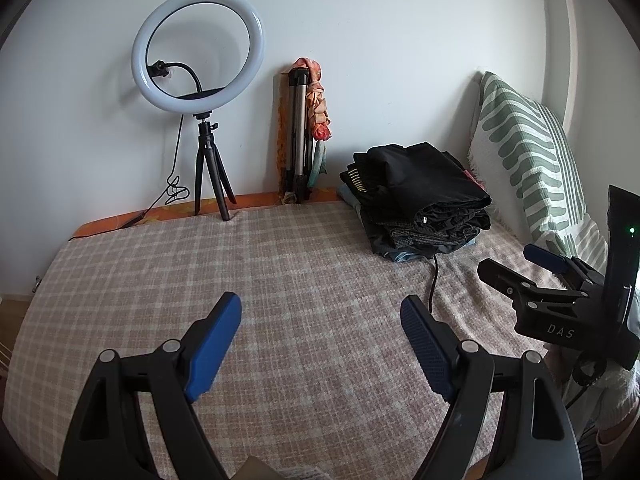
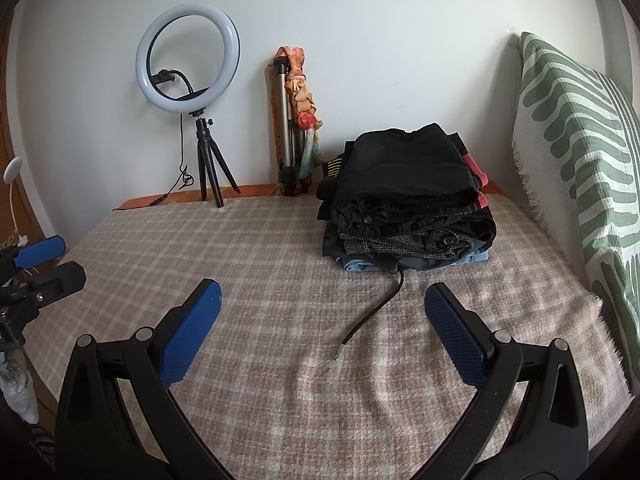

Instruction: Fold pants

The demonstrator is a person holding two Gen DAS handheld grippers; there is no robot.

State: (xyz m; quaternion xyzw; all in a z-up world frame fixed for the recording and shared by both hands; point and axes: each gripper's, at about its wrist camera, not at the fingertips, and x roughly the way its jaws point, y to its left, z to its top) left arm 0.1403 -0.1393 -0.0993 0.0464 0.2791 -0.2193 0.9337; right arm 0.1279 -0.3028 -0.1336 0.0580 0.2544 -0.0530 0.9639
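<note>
Folded dark pants sit stacked at the bed's far right, glossy black on top. Both hand-held grippers, left and right, gape empty over the checked cover.

The letters "DAS" stand in white on the right tongs' black body.

Ring light on tripod, folded tripod (scarf-draped), leaf-patterned pillow by wall
</note>
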